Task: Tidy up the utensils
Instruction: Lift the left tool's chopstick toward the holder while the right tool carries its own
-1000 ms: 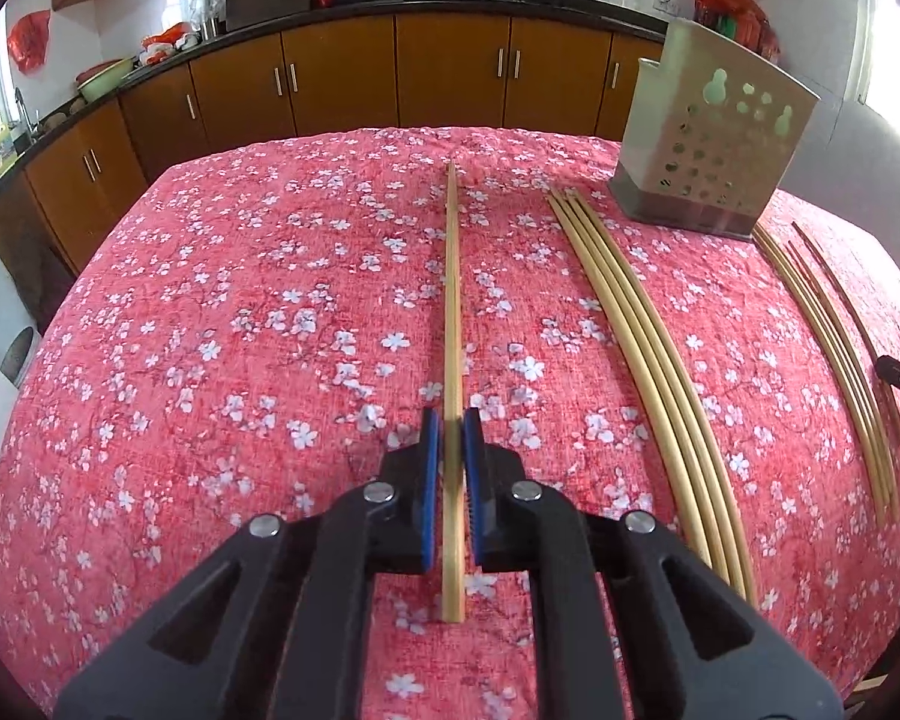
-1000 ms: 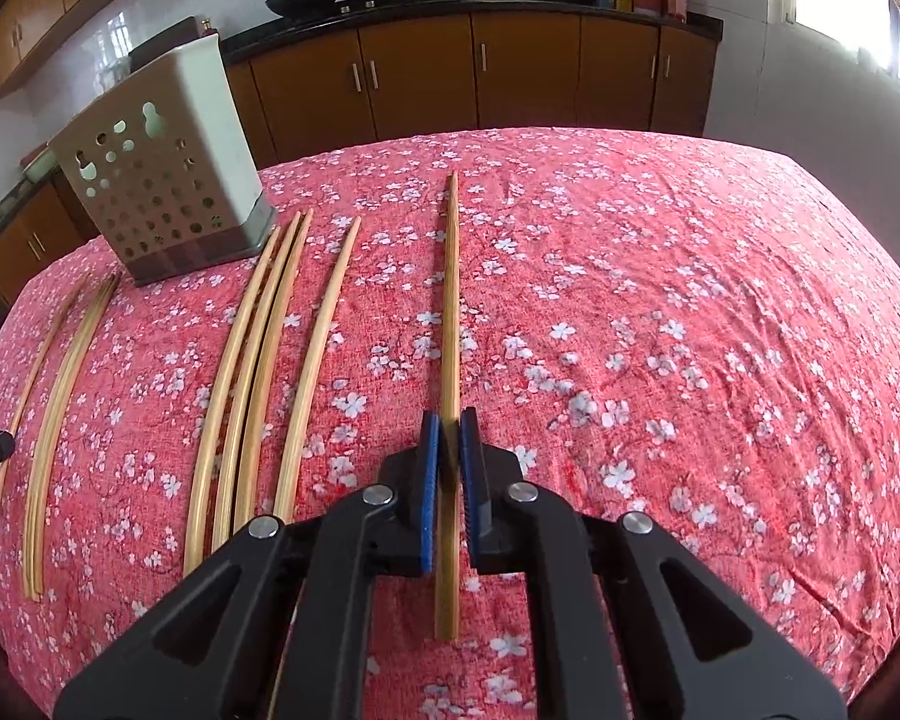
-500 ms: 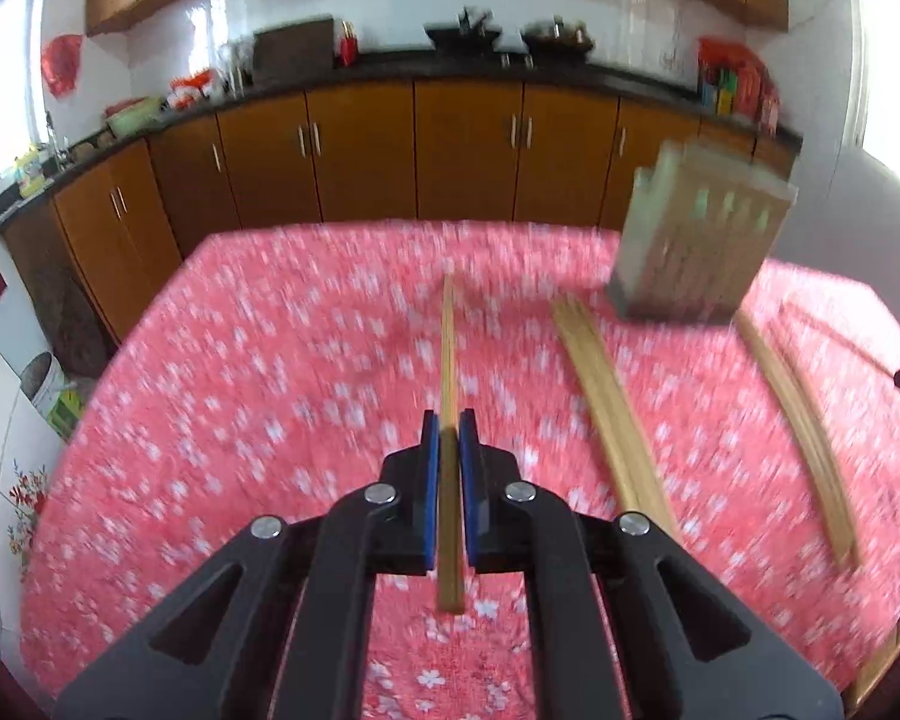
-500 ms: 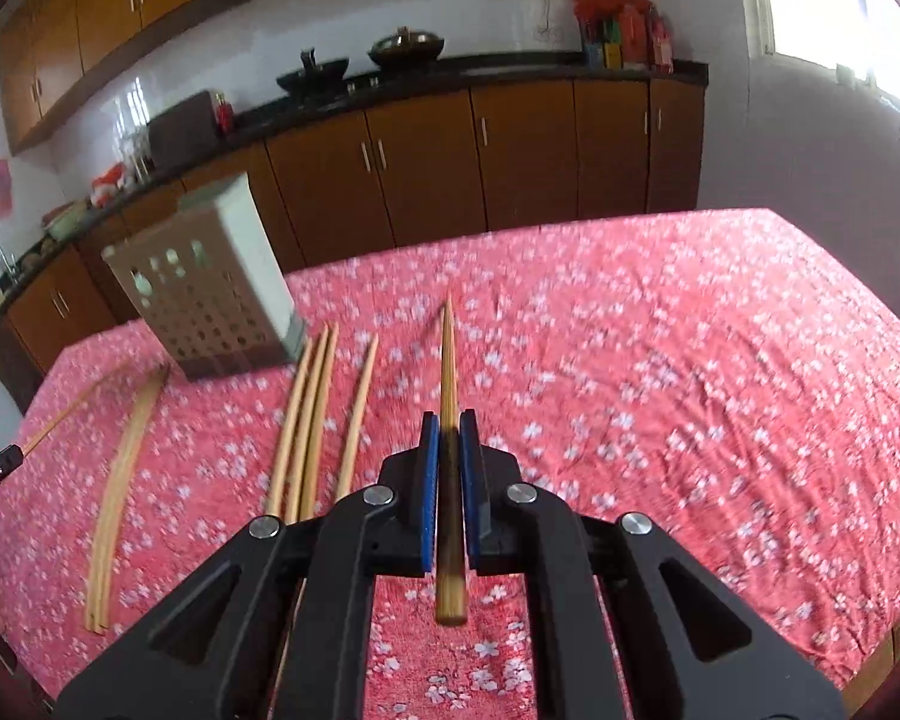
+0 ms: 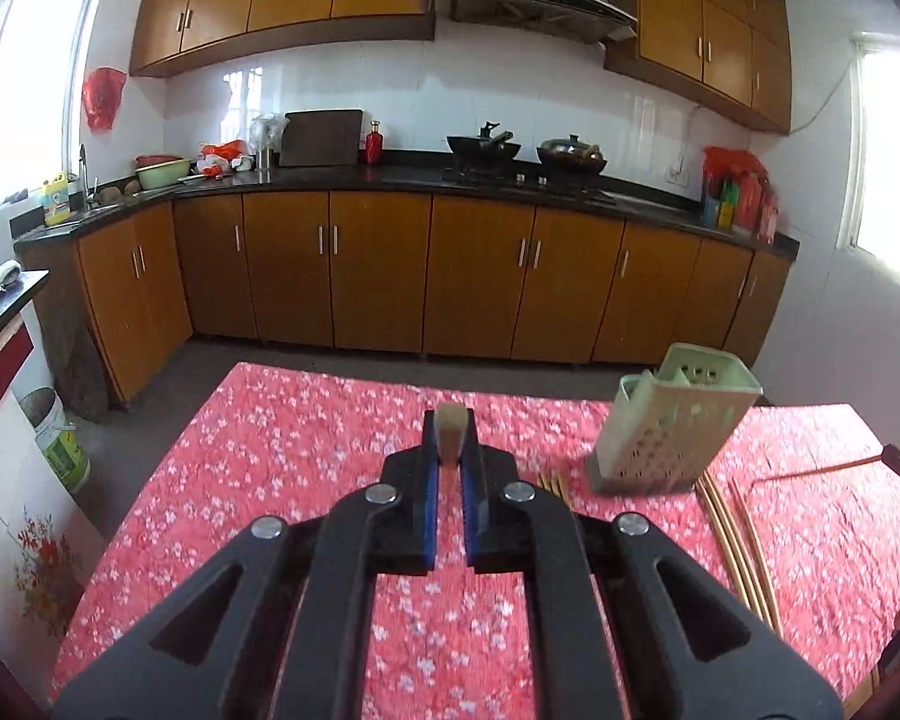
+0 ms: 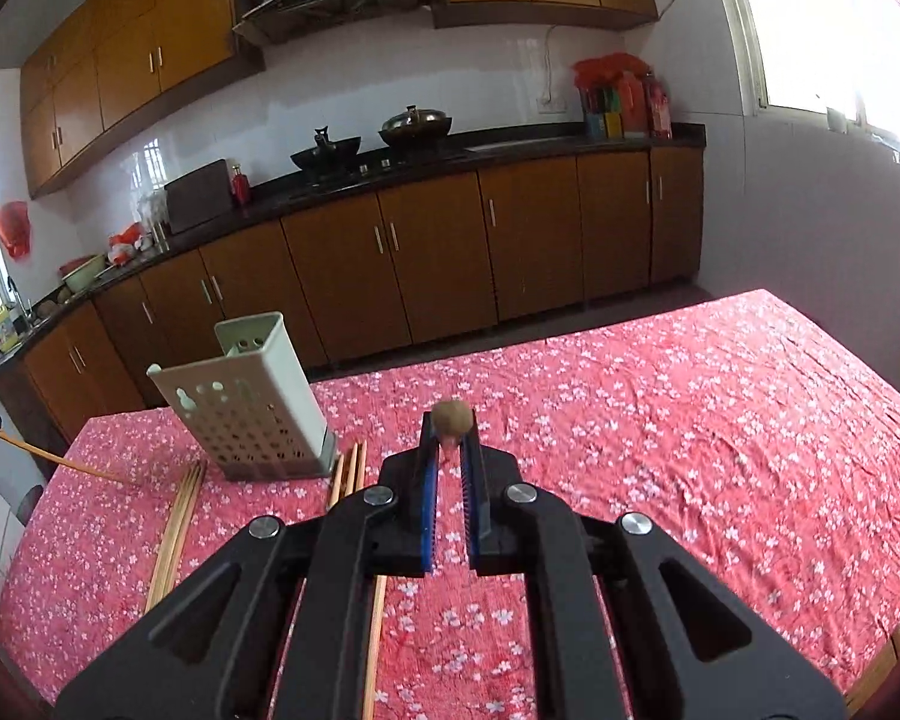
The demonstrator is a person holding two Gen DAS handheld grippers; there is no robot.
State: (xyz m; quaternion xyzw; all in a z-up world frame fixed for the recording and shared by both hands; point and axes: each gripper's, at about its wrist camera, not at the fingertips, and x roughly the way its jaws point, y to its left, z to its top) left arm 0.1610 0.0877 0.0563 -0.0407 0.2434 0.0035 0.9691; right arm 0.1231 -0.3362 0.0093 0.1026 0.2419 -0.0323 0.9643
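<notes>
Left gripper [image 5: 449,441], right gripper [image 6: 450,438]: black angular frames, blue pads, silver round screws; pad texture possibly ribbed.

- Daylight floods the kitchen, and the window [image 5: 891,150] at the right edge of the left wrist view is blown out to white.
- In the right wrist view another window [image 6: 840,24] glares (no detail survives in it) and throws a bright patch across the red floral tablecloth [image 6: 690,408].
- The white wall tiles [image 5: 426,114] carry soft reflections.
- Fisheye bending curves cabinets and counter; corners fall dark.
- Slight blur softens the cloth's flower print near the lower edge.
</notes>
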